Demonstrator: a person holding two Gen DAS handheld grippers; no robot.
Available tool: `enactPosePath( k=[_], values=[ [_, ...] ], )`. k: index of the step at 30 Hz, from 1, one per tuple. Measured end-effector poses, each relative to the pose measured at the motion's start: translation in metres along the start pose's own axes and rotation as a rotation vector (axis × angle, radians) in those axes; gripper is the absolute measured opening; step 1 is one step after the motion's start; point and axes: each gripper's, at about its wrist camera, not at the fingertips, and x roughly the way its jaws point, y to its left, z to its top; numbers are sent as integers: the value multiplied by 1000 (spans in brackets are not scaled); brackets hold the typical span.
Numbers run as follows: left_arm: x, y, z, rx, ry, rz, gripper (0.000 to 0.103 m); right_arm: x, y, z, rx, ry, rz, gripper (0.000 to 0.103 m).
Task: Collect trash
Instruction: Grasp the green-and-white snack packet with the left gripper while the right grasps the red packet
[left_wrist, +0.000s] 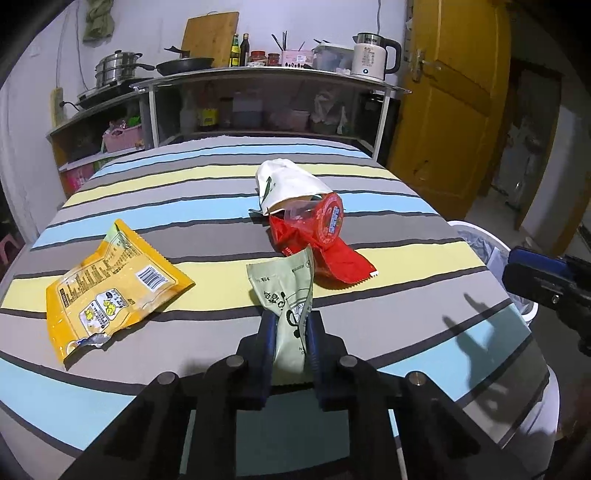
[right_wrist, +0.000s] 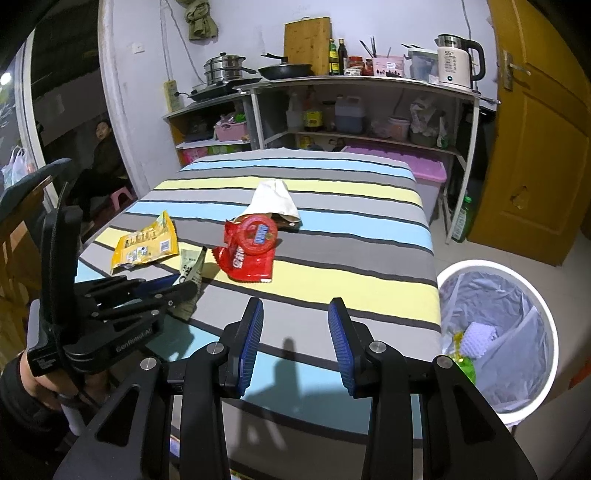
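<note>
So the left claw (left_wrist: 291, 325) was clamped on a pale green wrapper (left_wrist: 286, 295), blue pads pinching its lower half while the top stuck up and flopped a bit, right over the near edge of the tabletop (left_wrist: 424, 325) with its striped cloth. The right claw (right_wrist: 295, 332) hung over the near right part of that tabletop with its jaws standing partly apart and nothing at all between them. Rest of the trash sat on the cloth: a yellow snack bag (left_wrist: 110, 288) lying flat toward the left edge, a red wrapper (left_wrist: 325, 251) around the middle with a round red lid-looking piece on it (couldn't read the label), and a white paper bag (left_wrist: 288, 181) touching it on the far side, tipped over. Off the right edge, down on the floor, stood a white trash bin (right_wrist: 498, 339) lined with a clear bag, with a few bits already inside, something green and something pale purple.
</note>
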Motion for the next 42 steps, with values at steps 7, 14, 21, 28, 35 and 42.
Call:
enactPosePath(
  k=[7,14,21,28,35,42],
  values=[
    [-21,15,4,-24,-54,-10,16,4,16,5,-24,1,19,38],
    [-41,38,8,-70,-104,8,16,22,38,14,-62,12,60,38],
    [-49,57,7,-105,-126,9,16,53,55,26,-85,43,93,38],
    [-49,74,6,-138,-135,4,16,93,65,36,-97,96,94,38],
    [-46,84,4,-154,-134,-16,16,119,71,39,-101,143,78,19],
    [-43,85,4,-156,-134,-20,16,112,68,42,-82,133,100,10]
  ],
)
